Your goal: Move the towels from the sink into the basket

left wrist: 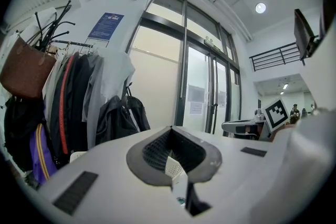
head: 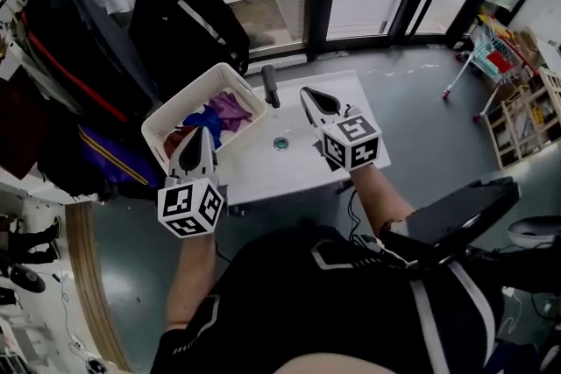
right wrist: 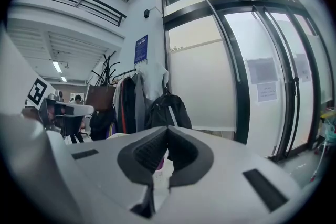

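While hovering over near edge of sink (head: 294, 164), left gripper (head: 199, 136) and right gripper (head: 310, 98) both pressed together, pinching nothing. Towels (head: 223, 111) piled in basket (head: 188, 97) at left edge, sink bare. Looks done; next, withdraw only.

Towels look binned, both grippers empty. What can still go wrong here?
1. The basket sits at the left edge of the sink. The left gripper, close by, might knock it off.
2. The right gripper hangs near the faucet and may clip it when moving.
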Action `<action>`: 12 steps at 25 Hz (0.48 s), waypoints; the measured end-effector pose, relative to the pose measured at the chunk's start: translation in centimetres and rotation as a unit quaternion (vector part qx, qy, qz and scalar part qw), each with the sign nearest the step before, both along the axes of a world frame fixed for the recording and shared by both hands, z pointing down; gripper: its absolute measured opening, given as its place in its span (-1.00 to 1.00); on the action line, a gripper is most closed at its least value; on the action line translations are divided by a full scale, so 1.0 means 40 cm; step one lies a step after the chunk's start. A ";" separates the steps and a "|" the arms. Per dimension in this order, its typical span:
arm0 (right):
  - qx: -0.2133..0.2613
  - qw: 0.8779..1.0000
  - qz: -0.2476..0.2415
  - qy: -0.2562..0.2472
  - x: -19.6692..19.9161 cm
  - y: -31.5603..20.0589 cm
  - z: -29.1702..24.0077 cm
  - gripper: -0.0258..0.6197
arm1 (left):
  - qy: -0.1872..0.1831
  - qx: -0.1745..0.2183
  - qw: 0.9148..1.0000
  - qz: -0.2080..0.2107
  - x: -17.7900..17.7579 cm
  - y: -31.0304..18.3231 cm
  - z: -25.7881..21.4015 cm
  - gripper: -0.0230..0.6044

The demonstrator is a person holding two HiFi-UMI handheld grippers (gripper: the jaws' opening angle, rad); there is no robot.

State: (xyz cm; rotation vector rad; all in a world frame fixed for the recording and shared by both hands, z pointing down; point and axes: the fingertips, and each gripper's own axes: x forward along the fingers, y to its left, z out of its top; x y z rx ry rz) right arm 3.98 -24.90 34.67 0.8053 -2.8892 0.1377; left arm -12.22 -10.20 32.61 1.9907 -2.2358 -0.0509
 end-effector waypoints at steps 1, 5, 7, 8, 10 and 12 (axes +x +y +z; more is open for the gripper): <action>0.000 1.000 0.000 -0.001 0.001 -0.004 -0.001 -0.90 | 0.000 -0.001 1.000 0.001 0.001 -0.004 0.000 -0.91; 0.002 1.000 0.000 -0.002 0.002 -0.012 0.002 -0.90 | -0.002 -0.006 1.000 0.003 0.009 -0.011 0.011 -0.91; 0.005 1.000 -0.001 0.002 0.000 -0.017 0.000 -0.90 | -0.006 -0.009 1.000 0.003 0.011 -0.014 0.013 -0.91; 0.007 1.000 -0.001 0.004 0.001 -0.019 -0.001 -0.90 | -0.006 -0.009 1.000 0.003 0.013 -0.015 0.012 -0.91; 0.009 1.000 0.001 0.005 0.004 -0.026 -0.005 -0.90 | -0.006 -0.009 1.000 0.004 0.015 -0.018 0.012 -0.91; 0.009 1.000 0.005 0.001 0.008 -0.033 -0.010 -0.90 | -0.005 -0.008 1.000 0.005 0.019 -0.020 0.012 -0.91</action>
